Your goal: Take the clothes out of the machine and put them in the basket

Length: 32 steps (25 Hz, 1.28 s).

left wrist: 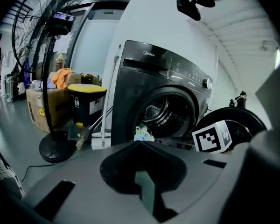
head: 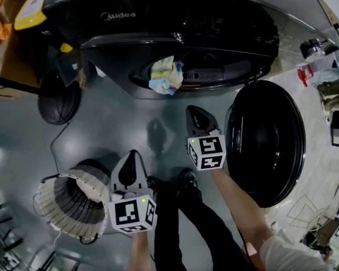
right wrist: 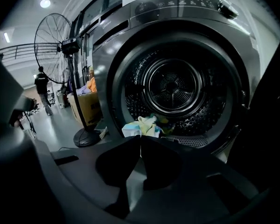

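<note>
both tongs are clenched and hold nothing. the right gripper (right wrist: 140,137) has its two jaws pressed together at the tip, and the left gripper (left wrist: 140,143) also shows its jaws meeting in one point, with no cloth between them.

the clothes (head: 165,75) are a small crumpled bundle of pale yellow, white and blue. it sits on the lower lip of the opening of the machine (head: 175,16) and hangs a little over the edge, so its longer side seems to run from inside to outside. the door (head: 265,140) stands open at the right side.

in the head view the bundle lies ahead of the right gripper and a little to the left of its line. this gripper is clearly nearer to it than the left one. the basket (head: 56,208) stands on the floor just beside the left gripper, well apart from the machine.
</note>
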{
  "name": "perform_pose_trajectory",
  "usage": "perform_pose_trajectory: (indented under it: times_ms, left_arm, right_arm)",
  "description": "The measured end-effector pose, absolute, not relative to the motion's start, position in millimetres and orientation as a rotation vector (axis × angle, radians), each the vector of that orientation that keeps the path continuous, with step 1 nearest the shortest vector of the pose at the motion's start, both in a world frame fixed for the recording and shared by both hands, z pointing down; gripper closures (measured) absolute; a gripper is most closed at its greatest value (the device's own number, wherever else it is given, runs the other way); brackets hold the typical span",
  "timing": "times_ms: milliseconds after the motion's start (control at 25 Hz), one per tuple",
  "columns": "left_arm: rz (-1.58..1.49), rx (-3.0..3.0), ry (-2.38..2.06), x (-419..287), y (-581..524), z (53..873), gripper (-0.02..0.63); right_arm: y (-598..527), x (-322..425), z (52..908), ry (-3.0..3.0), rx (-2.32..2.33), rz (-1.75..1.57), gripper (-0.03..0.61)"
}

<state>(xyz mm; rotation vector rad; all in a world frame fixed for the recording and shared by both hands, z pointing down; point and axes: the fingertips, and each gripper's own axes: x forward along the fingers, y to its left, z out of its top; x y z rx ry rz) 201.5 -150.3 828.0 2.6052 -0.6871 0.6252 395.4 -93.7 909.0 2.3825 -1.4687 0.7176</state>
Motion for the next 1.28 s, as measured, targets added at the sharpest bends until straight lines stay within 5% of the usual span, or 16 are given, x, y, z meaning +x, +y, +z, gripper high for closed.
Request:
perform_pose_trajectory:
  times_ms: [440, 560, 800, 1200, 1280]
  left_arm:
    - [0.623, 2.676, -0.640, 215.5, -182.7, 874.9, 0.595]
    - [0.612, 2.700, -0.633, 225.2, -190.9, 882.9, 0.595]
    - [0.605, 2.724, -0.614, 236.0, -198.6, 900.4, 0.595]
    - [0.586, 2.724, -0.630, 233.9, -215.9, 922.1, 0.595]
    - [0.581, 2.717, -0.637, 232.2, -218.6, 923.4, 0.595]
  right_arm:
    - [-157.7, 426.9, 966.6, -1.492, 2.329, 0.683, 0.538]
    - [-176.0, 441.9, 976.9, -1.530, 2.365, 0.708, 0.299]
    - [-201.6, 474.1, 994.4, -1.501, 2.496, 0.749, 0.167]
    - [-219.7, 487.2, 1040.1, -1.465, 2.532, 0.934, 0.164]
    - [-222.8, 477.9, 1041.1, -1.476, 2.443, 0.903, 0.355]
